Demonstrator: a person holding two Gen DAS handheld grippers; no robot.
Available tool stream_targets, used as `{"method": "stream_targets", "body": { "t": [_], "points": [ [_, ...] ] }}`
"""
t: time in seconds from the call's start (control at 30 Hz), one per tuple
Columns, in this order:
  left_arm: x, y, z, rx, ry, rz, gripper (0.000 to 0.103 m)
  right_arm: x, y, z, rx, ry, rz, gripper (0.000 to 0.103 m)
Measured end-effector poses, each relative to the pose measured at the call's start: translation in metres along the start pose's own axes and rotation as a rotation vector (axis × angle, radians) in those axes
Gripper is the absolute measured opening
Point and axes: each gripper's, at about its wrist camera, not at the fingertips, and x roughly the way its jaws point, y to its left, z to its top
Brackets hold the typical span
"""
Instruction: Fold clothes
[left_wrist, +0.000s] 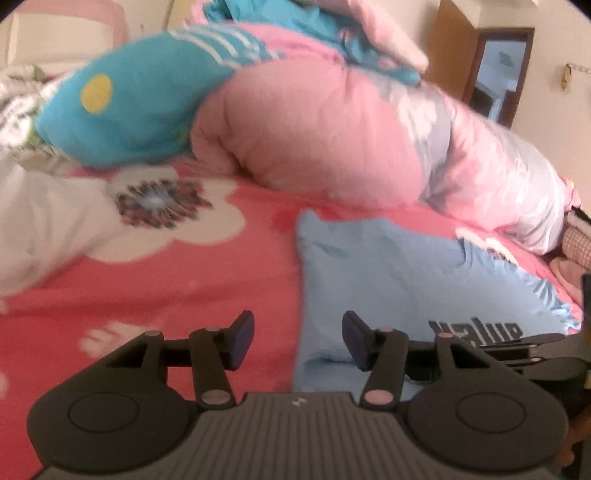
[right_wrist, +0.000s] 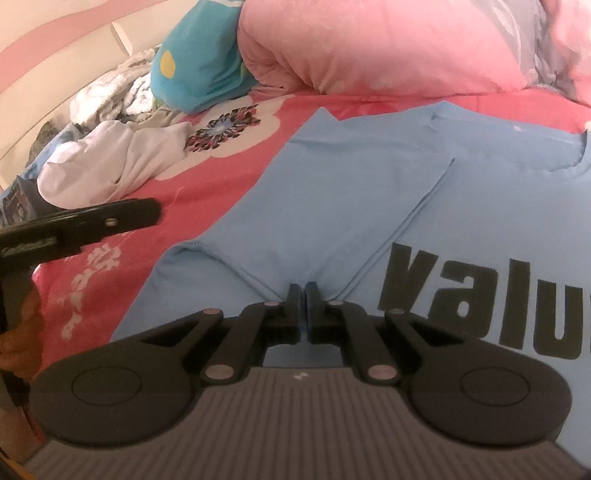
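Right gripper (right_wrist: 303, 295) jaws clench the blue shirt's (right_wrist: 351, 177) fold; left gripper (left_wrist: 297, 338) jaws released.

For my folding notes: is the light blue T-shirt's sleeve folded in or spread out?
Folded in: the sleeve lies flat over the light blue T-shirt, its edge beside the black lettering.

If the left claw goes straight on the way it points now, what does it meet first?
Probably the left edge of the light blue T-shirt or the pink flowered bed sheet beside it: the open left claw points down at that boundary. Depth is unclear.
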Motion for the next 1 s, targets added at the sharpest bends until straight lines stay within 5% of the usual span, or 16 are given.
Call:
{"method": "stream_targets", "body": {
  "t": [0.23,0.43,0.63,0.77,1.0],
  "points": [
    [0.027,-0.008,-0.011,0.048,0.064,0.078,0.054,-0.011,-0.002,0.007,0.002,0.016,0.015,0.004],
    [0.028,-0.009,-0.01,0.059,0.074,0.098,0.054,-0.018,-0.011,0.057,-0.043,-0.048,-0.011,0.009],
    [0.029,-0.012,-0.011,0.088,0.08,0.105,0.054,0.028,-0.024,0.124,-0.106,-0.059,-0.016,0.023],
    [0.03,-0.014,-0.011,0.1,0.082,0.111,0.054,0.073,-0.034,0.159,-0.109,0.015,0.031,0.033],
    [0.032,-0.014,-0.012,0.108,0.081,0.112,0.054,0.121,-0.041,0.186,-0.07,0.097,0.087,0.042]
  ]
}}
